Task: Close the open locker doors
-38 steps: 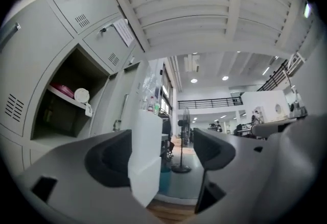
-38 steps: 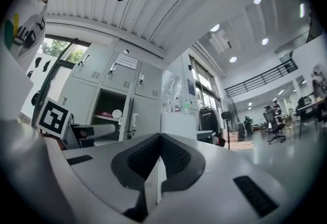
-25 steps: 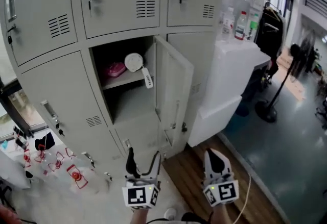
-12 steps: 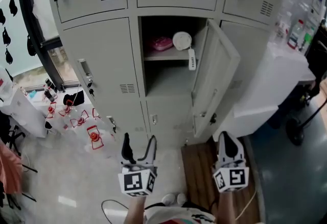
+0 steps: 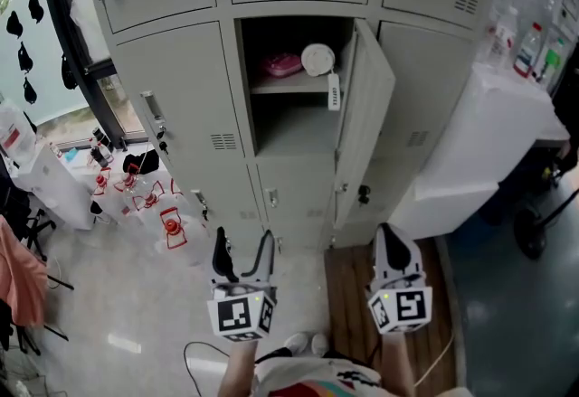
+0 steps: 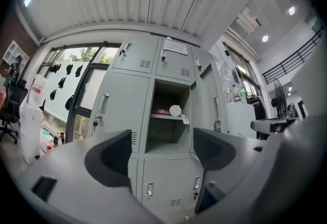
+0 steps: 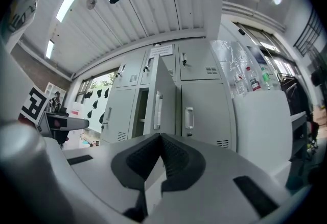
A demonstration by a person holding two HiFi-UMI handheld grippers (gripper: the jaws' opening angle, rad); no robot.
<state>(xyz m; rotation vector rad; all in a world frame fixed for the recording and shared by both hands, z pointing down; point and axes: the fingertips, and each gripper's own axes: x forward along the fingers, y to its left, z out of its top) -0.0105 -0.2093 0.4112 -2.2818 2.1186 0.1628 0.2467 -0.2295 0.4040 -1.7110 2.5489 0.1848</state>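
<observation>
The right tongs (image 5: 391, 240) are shut, their ridged pads pressed together with nothing between them. The left tongs (image 5: 242, 241) stand wide apart and empty, and through the gap their own view shows only the locker beyond. Both are held low in front of the person, tips pointing up toward the locker bank (image 5: 172, 106), and neither touches anything.

The open locker door (image 5: 366, 115) lies ahead of and above the right tongs, well apart from them. It is hinged on the right side of its compartment (image 5: 294, 128) and swung out toward the person, so its free edge stands out into the room. Its long axis is upright. The right gripper view faces its outer side, with the handle (image 7: 158, 109) showing. The right tongs look clearly the nearer to it. The left tongs sit more in line with the opening itself and the closed door (image 5: 271, 201) below it.

Inside the compartment, a shelf (image 5: 294, 86) carries a pink thing (image 5: 282, 65) and a round white thing (image 5: 318, 59). These sit back from the front edge, though a white piece (image 5: 333, 97) hangs down just at the shelf front.

Judging from this, the coming move is a push leftward and inward on the door's outer face, most likely from the right tongs.
</observation>
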